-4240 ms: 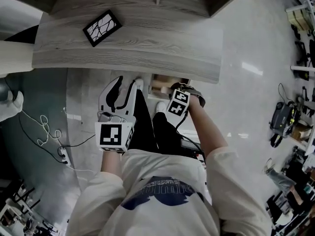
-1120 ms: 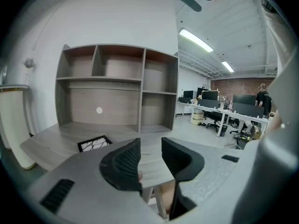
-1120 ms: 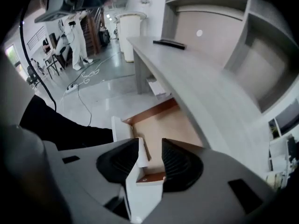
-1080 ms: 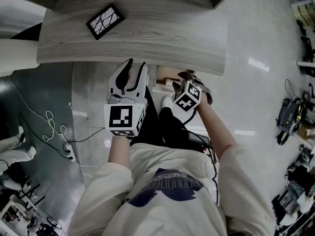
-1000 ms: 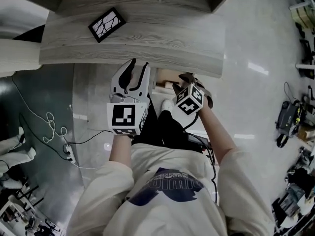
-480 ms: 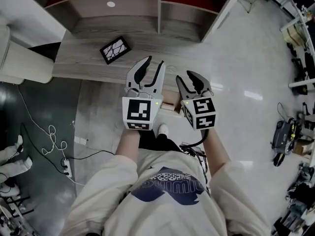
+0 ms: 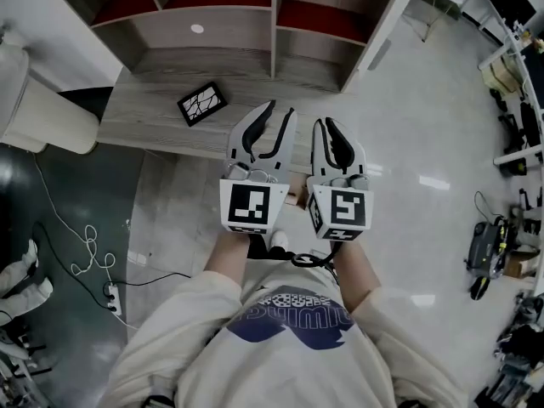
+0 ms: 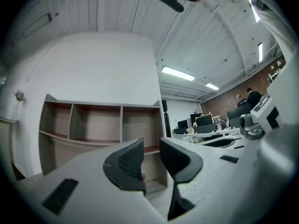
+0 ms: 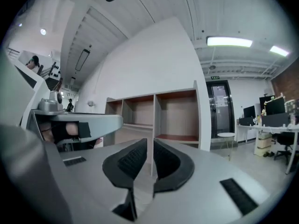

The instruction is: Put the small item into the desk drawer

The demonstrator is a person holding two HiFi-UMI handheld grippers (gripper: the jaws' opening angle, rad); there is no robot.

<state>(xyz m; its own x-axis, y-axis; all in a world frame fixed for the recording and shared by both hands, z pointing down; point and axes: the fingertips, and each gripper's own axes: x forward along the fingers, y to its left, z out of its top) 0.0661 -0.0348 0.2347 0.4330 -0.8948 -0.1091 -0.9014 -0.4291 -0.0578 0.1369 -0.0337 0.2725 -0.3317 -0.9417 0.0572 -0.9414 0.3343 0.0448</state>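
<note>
Left tool and right tool point level, empty jaws just closing.

The white left gripper and white right gripper have risen from under the near edge of the grey wood-grain desk to level above it, side by side. Their dark fingers have just been closing, the right's nearly together, nothing between either pair

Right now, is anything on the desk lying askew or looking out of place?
Yes, one thing. The small black-framed item with the white crack pattern lies flat on the grey desk, turned at an angle to the desk's front edge rather than square with it. Nothing looks spilled or broken.
</note>
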